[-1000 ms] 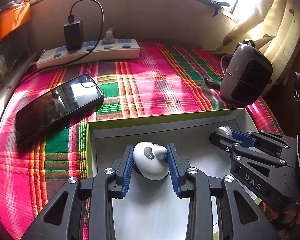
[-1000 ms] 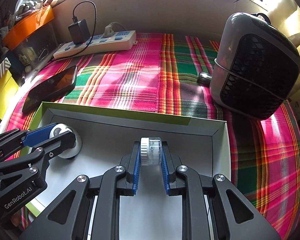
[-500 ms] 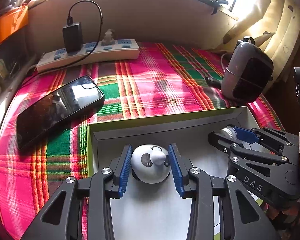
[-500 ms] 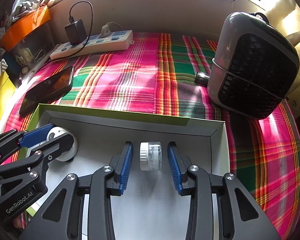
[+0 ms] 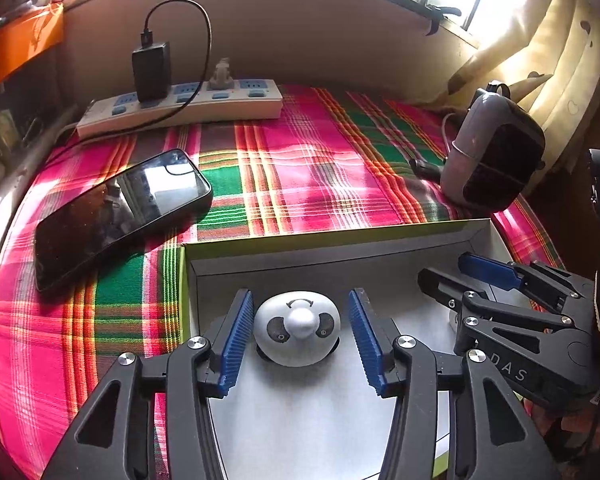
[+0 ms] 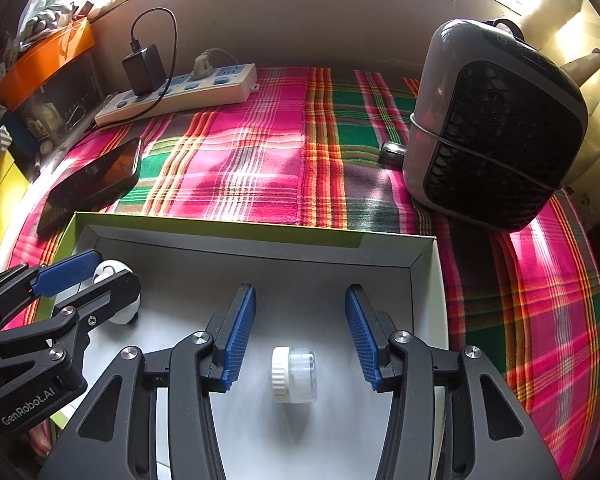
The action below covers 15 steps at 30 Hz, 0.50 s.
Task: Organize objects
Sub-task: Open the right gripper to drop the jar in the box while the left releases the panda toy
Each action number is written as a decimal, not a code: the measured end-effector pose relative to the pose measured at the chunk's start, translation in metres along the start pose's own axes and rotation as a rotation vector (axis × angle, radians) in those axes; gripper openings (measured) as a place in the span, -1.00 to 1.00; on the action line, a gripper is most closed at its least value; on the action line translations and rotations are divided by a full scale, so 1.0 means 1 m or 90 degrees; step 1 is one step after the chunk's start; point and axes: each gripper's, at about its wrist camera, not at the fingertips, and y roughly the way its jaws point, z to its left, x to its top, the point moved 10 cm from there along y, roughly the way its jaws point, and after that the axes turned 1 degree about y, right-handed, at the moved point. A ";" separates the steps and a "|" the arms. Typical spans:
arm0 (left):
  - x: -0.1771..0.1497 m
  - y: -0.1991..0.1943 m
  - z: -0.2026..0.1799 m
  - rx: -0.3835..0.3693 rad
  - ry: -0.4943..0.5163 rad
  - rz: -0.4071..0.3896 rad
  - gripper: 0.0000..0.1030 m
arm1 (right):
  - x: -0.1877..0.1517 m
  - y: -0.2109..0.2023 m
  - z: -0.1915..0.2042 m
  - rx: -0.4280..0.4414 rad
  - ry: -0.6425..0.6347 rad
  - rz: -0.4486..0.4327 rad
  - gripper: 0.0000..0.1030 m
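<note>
with both claws just spreading, left claw [image 5: 297, 338] frees panda toy [image 5: 297, 330], right claw [image 6: 296, 336] frees small jar [image 6: 294, 374]; both lie in box [image 6: 260, 236]. release step; next, lift clear.

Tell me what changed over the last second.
Both grippers let go. The left gripper has just opened off the panda toy; the right gripper has just opened off the small jar. Both things now lie free between the fingers in the box. Phone, power strip and fan stayed put.
</note>
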 end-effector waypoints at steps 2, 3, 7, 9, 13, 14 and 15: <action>0.000 -0.002 0.000 0.001 -0.002 -0.002 -0.05 | 0.000 -0.004 0.000 0.001 0.001 -0.005 -0.07; 0.000 -0.004 0.001 0.000 -0.001 -0.003 -0.05 | 0.001 -0.006 -0.001 0.002 0.002 -0.008 -0.07; -0.002 -0.014 0.000 0.005 0.002 -0.015 -0.04 | -0.001 -0.014 -0.003 0.004 0.007 -0.015 -0.07; -0.003 -0.020 -0.001 0.005 0.001 -0.021 -0.04 | -0.002 -0.018 -0.004 0.004 0.011 -0.020 -0.07; -0.007 -0.031 0.000 0.016 0.005 -0.030 -0.04 | -0.006 -0.029 -0.005 0.008 0.014 -0.032 -0.07; -0.009 -0.033 0.000 0.015 0.004 -0.031 -0.04 | -0.007 -0.031 -0.005 0.008 0.014 -0.035 -0.07; -0.010 -0.035 0.000 0.013 0.003 -0.031 -0.04 | -0.008 -0.034 -0.004 0.006 0.013 -0.038 -0.07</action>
